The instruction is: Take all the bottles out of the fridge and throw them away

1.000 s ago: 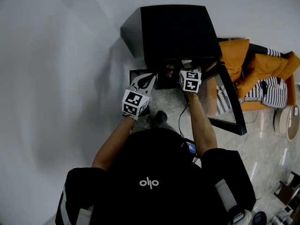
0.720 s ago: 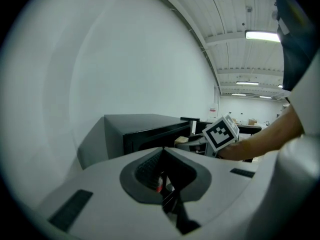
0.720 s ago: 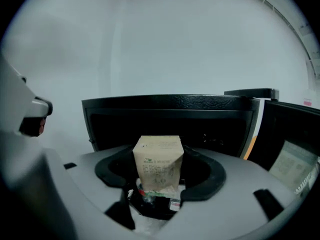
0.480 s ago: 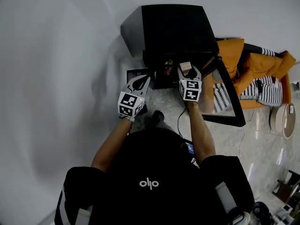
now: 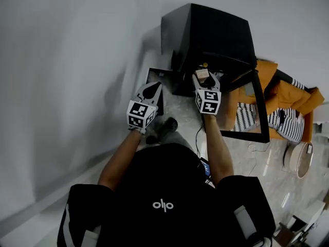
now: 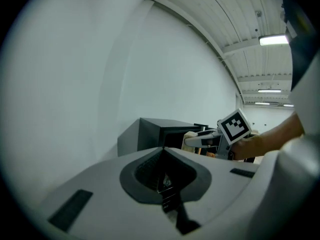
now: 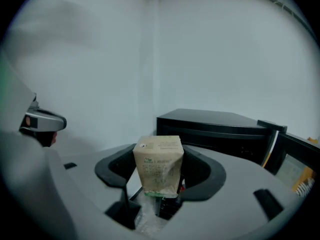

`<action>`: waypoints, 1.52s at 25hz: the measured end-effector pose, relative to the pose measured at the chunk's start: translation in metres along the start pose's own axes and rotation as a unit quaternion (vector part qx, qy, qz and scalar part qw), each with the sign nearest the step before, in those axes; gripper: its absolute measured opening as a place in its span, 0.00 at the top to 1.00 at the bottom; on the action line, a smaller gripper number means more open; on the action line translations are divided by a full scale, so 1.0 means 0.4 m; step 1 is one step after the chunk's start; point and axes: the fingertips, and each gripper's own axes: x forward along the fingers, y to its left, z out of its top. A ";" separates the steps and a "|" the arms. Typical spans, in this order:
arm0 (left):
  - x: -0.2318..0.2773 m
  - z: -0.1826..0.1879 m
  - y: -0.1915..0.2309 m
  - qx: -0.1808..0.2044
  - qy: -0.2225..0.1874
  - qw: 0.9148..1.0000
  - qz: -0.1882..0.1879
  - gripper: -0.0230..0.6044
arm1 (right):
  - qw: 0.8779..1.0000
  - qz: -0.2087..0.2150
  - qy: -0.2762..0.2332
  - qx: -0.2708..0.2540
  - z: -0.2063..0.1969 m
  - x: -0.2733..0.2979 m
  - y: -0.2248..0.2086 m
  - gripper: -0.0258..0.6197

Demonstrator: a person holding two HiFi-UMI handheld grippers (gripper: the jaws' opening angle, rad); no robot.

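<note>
A small black fridge (image 5: 216, 32) stands on the floor by the white wall, its glass door (image 5: 247, 107) swung open to the right. My right gripper (image 5: 203, 77) is in front of the opening, shut on a tan paper carton (image 7: 158, 164) that stands upright between its jaws. The carton (image 5: 202, 73) shows at the gripper's tip in the head view too. My left gripper (image 5: 150, 90) is left of the fridge, over the floor, shut with nothing in it (image 6: 163, 176). No bottle can be made out inside the fridge from here.
A black open box (image 5: 153, 75) sits on the floor left of the fridge, under my left gripper. An orange seat with striped cloth (image 5: 280, 118) is right of the door. A round white object (image 5: 298, 157) lies further right. The white wall runs along the left.
My right gripper has drawn back out of the fridge opening and risen with the carton in it. My left gripper has shifted left, away from the fridge. The head view has swung.
</note>
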 end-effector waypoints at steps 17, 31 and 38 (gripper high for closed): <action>-0.384 -0.110 0.107 -0.017 0.000 0.987 0.160 0.95 | 0.973 0.216 -0.002 -0.081 0.019 0.032 0.570 0.53; -0.281 -0.143 0.076 -0.026 -0.004 0.972 0.235 0.95 | 0.939 0.319 0.029 -0.121 -0.089 0.080 0.543 0.53; -0.229 -0.187 0.054 -0.051 -0.005 0.966 0.253 0.95 | 0.924 0.353 0.050 -0.142 -0.180 0.121 0.534 0.53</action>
